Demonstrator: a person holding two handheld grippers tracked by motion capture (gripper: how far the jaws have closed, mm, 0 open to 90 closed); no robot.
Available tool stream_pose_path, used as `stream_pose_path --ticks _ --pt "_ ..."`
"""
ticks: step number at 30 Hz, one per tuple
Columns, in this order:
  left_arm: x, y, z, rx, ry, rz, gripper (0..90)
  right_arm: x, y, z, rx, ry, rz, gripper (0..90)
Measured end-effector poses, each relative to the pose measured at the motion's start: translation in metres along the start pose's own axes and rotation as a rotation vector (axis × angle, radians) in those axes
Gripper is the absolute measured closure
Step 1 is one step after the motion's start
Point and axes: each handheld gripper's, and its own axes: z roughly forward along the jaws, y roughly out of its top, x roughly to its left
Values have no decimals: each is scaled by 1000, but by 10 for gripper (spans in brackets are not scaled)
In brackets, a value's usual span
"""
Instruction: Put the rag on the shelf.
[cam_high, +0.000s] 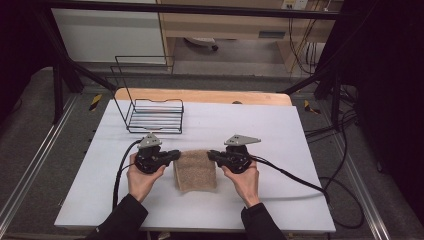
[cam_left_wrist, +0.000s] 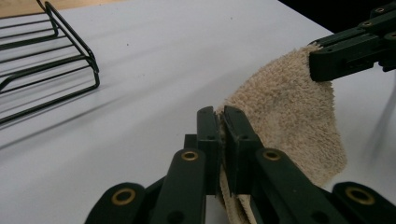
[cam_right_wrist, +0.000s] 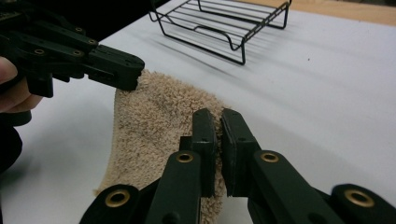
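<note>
A beige terry towel (cam_high: 195, 170) lies folded on the white table between the two hands. My left gripper (cam_high: 176, 154) is shut on the towel's far left corner; in the left gripper view the jaws pinch the towel (cam_left_wrist: 289, 107) edge at my left gripper (cam_left_wrist: 222, 116). My right gripper (cam_high: 210, 154) is shut on the far right corner; in the right gripper view the towel (cam_right_wrist: 154, 116) is clamped in my right gripper (cam_right_wrist: 218, 119). The held edge is lifted slightly off the table. Each view shows the other gripper gripping the opposite corner.
A black wire rack (cam_high: 154, 114) stands at the back left of the white table (cam_high: 260, 125), also seen as the rack (cam_left_wrist: 42, 70) and the rack (cam_right_wrist: 224, 23). Black cables (cam_high: 300, 180) trail from both grippers over the table. A wooden board edge (cam_high: 200, 95) lies behind.
</note>
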Motion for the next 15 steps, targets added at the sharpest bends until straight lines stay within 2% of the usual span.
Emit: stream_pose_path --ticks 15 --pt "-1 13 -22 -67 29 27 855 15 19 -9 -74 1 -39 854"
